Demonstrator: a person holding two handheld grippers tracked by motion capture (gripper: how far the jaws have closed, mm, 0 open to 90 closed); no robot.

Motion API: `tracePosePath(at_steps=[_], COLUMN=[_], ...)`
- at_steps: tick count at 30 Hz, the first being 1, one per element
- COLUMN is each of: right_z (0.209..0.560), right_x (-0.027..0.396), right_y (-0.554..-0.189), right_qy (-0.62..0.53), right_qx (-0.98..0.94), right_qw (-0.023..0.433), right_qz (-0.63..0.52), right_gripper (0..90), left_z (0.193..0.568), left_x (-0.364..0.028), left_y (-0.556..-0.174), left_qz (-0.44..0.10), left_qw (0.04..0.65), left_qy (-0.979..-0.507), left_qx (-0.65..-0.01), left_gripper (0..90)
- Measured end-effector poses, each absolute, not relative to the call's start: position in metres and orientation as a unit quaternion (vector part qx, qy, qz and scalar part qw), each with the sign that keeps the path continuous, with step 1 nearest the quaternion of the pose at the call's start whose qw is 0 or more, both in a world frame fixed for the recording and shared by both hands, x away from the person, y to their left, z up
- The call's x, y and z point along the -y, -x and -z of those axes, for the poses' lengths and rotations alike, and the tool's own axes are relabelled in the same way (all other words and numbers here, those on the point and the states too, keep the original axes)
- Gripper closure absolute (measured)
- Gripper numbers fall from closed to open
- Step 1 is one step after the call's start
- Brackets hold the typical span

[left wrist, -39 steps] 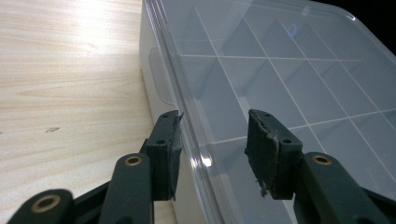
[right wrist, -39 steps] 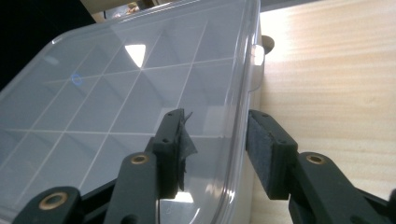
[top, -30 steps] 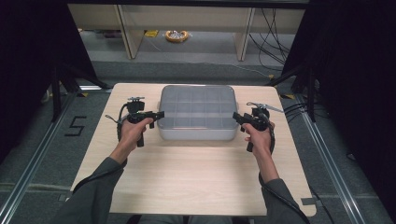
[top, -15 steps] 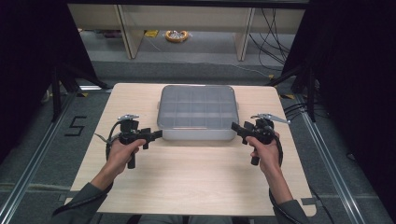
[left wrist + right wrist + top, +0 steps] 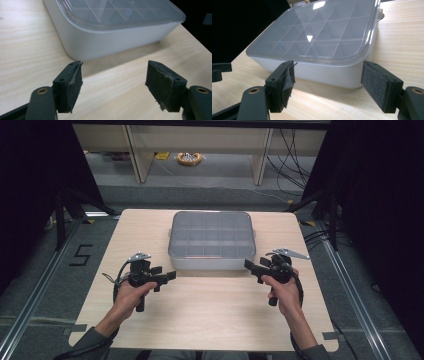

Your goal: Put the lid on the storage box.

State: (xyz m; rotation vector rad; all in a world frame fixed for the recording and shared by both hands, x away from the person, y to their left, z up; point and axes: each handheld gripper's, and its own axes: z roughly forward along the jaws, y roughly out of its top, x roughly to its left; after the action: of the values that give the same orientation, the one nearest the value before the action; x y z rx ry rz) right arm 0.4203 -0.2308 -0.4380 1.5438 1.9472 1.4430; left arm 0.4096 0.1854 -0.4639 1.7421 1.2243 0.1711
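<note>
A white compartment box [image 5: 212, 241] with a clear lid stands at the back middle of the wooden table [image 5: 210, 320]. My left gripper [image 5: 169, 276] hovers off the box's near left corner and points right toward it. My right gripper [image 5: 250, 266] hovers off the near right corner and points left. Both sets of jaws have just been opening, and nothing lies between them. In the left gripper view the left gripper [image 5: 115, 82] stands open a short way from the box [image 5: 107, 42]. In the right gripper view the right gripper [image 5: 328, 83] gapes before the box [image 5: 317, 40].
Bare wood stretches between the two hands and the table's front edge. The left gripper's jaw tip [image 5: 219, 70] shows at the left edge of the right gripper view. A floor mark "5" [image 5: 82, 255] lies left of the table, cables [image 5: 295, 150] and shelf legs behind it.
Both hands have drawn back from the box's left and right sides toward the person. Both grippers' jaws stand wider apart than before.
</note>
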Motion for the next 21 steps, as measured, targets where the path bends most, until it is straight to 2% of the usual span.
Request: tracePosePath(at_steps=[1,2,4,21], right_z=[0.437,0.440,0.439,0.450], right_x=[0.228,0.230,0.226,0.219], right_y=[-0.417,-0.419,-0.415,-0.403], right_qy=[-0.547,-0.528,-0.542,-0.525], right_qx=[-0.665,-0.678,-0.671,-0.691], right_qw=[0.119,0.140,0.119,0.111], right_qz=[-0.495,-0.492,-0.492,-0.485], right_gripper=[27.7,27.2,26.8,19.4], left_z=[0.465,0.466,0.467,0.477], left_x=[-0.187,-0.188,-0.189,-0.179], left_y=[-0.407,-0.405,-0.403,-0.381], left_qz=[-0.069,-0.071,-0.069,-0.060], left_qw=[0.484,0.482,0.484,0.483], left_qy=[-0.714,-0.716,-0.716,-0.736], left_qx=[-0.502,-0.501,-0.499,-0.471], left_gripper=[27.6,26.8,26.2,22.2])
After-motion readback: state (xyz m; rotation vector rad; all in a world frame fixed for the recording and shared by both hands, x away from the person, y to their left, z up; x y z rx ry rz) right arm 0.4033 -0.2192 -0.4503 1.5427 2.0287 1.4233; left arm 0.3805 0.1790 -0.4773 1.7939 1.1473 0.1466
